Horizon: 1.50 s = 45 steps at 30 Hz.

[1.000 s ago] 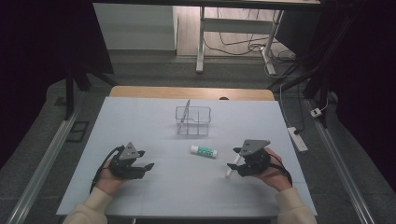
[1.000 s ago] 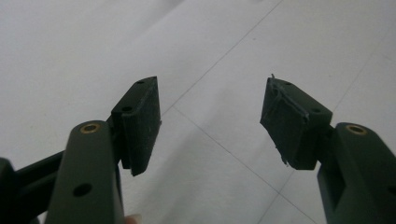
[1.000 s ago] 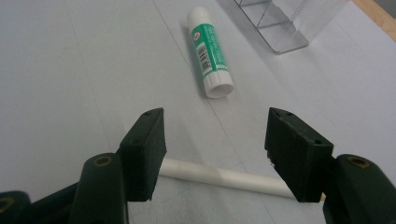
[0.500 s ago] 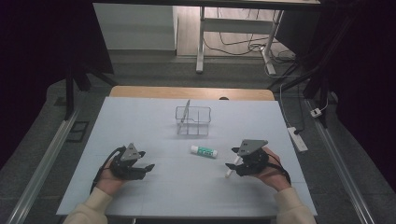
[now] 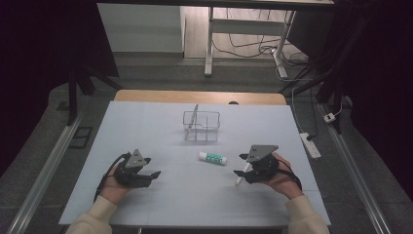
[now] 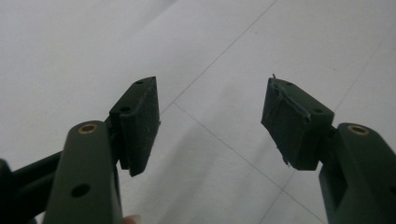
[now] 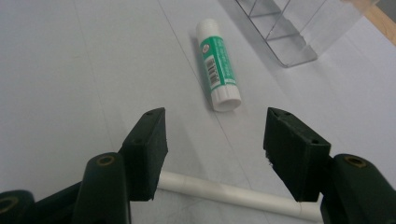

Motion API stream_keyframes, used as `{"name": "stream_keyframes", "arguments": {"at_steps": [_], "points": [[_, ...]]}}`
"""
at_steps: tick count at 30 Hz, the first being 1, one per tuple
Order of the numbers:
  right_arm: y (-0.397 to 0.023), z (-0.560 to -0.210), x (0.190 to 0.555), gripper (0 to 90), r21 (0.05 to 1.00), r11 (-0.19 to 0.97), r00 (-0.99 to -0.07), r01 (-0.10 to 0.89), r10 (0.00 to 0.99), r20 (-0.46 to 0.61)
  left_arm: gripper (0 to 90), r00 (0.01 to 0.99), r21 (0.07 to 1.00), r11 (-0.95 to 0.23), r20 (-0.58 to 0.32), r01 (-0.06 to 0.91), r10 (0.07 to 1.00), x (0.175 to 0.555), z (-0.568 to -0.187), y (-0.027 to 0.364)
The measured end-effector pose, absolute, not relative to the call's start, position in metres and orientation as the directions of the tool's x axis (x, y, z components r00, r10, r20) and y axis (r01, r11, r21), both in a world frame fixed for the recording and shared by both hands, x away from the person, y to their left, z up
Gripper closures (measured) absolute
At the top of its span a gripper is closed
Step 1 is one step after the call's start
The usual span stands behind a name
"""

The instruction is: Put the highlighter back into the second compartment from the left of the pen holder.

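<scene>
Glue stick [image 7: 217,65] lies flat on the worktop [image 5: 160,122], near a clear organizer [image 5: 201,126]. Right gripper [image 7: 212,154], jaws wide and empty, faces it; a white stick [image 7: 233,192] lies beneath the jaws. Left gripper [image 6: 210,121] rests apart, wide, empty.

Both tools low over table, jaws apart: L tool [image 5: 155,174], R tool [image 5: 237,171]

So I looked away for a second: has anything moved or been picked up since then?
Nothing visibly changed. Both hand-held grippers, left and right, rest open on the table; the glue stick, white pen and clear rack lie as before.
</scene>
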State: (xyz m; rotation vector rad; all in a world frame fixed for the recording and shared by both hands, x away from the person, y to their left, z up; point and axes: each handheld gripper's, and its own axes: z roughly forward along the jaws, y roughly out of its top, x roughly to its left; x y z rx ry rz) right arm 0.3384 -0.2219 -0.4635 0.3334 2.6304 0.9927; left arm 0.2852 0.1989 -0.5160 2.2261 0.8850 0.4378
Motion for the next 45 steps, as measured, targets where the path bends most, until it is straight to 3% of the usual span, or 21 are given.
{"name": "stream_keyframes", "arguments": {"at_steps": [26,38,45], "points": [[-0.194,-0.466,0.348,39.0,0.648,0.752,-0.946,0.120,0.286,-0.156,36.8,0.708,0.716,-0.519,0.050,0.466,0.704,0.284,-0.514,0.201],[-0.209,-0.473,0.353,38.0,0.550,0.830,-0.975,0.087,0.186,-0.125,36.8,0.706,0.719,-0.515,0.048,0.466,0.707,0.284,-0.514,0.201],[-0.211,-0.473,0.353,38.1,0.545,0.835,-0.977,0.075,0.171,-0.127,36.8,0.707,0.719,-0.517,0.049,0.465,0.705,0.284,-0.514,0.201]]}}
